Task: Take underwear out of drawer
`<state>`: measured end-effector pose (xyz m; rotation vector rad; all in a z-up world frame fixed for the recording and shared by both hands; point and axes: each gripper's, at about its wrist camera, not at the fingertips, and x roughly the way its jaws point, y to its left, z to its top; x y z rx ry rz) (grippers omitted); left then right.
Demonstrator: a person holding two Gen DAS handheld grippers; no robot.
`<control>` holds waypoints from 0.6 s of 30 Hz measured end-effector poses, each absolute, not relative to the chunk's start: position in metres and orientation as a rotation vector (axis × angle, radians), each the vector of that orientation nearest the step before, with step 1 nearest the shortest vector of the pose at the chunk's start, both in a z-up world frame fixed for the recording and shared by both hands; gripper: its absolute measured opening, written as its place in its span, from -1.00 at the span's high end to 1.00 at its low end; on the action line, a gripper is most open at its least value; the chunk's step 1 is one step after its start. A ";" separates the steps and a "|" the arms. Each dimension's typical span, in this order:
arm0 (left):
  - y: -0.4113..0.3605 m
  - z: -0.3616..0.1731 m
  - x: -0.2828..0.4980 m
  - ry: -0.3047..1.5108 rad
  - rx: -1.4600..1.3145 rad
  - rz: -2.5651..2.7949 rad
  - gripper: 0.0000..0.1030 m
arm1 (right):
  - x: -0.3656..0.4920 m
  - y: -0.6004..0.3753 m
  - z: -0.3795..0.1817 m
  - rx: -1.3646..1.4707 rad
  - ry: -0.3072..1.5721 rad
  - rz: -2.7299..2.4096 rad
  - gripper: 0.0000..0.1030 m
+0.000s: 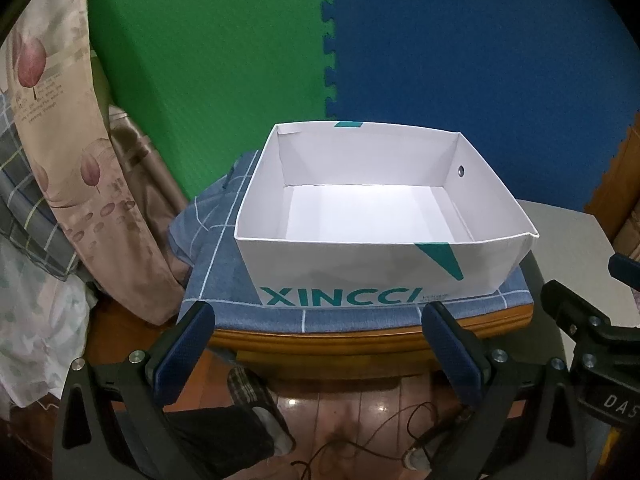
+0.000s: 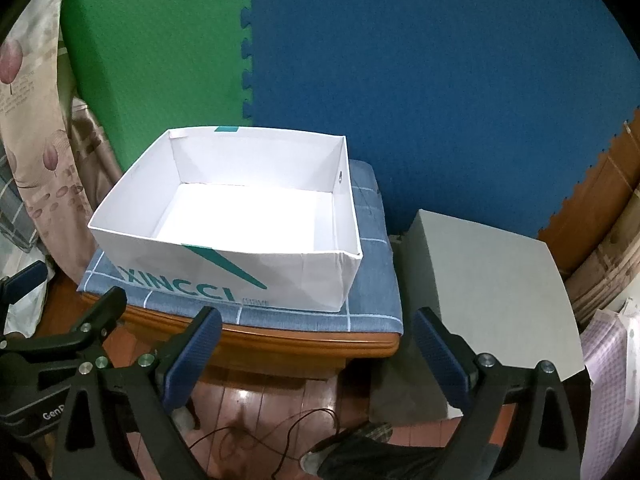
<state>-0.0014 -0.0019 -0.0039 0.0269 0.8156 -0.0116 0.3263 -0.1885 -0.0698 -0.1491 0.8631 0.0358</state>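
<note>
White box [image 1: 360,268] printed XINCCI, open-topped, its white inside bare, sits on a blue checked cushion [image 1: 224,280] atop a wooden surface [image 1: 320,340]. Underwear: none visible to me in either view. My left hand-held gripper [image 1: 320,356] and right hand-held gripper [image 2: 316,360] hang near it, both released, fingers spread, holding nothing. Grey board [image 2: 500,292] lies right.

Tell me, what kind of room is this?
Probably a bedroom or spare room at home. A floral fabric curtain hangs left, green and blue foam puzzle mats cover the wall, and an empty white cardboard box sits on a blue checked cushion over a polished wooden floor.
</note>
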 end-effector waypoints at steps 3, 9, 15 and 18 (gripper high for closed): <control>-0.002 -0.006 0.000 0.821 0.025 -0.013 -0.99 | 0.326 -0.188 -0.072 -0.150 0.866 0.036 -0.91; 0.001 -0.007 -0.002 0.820 0.016 -0.025 -0.99 | 0.325 -0.188 -0.073 -0.145 0.864 0.043 -0.91; 0.023 -0.015 -0.039 0.597 -0.033 -0.083 -0.99 | 0.303 -0.209 -0.067 -0.129 0.741 0.023 -0.91; 0.041 -0.050 -0.056 0.512 -0.095 -0.061 -0.99 | 0.294 -0.224 -0.071 -0.123 0.687 -0.003 -0.91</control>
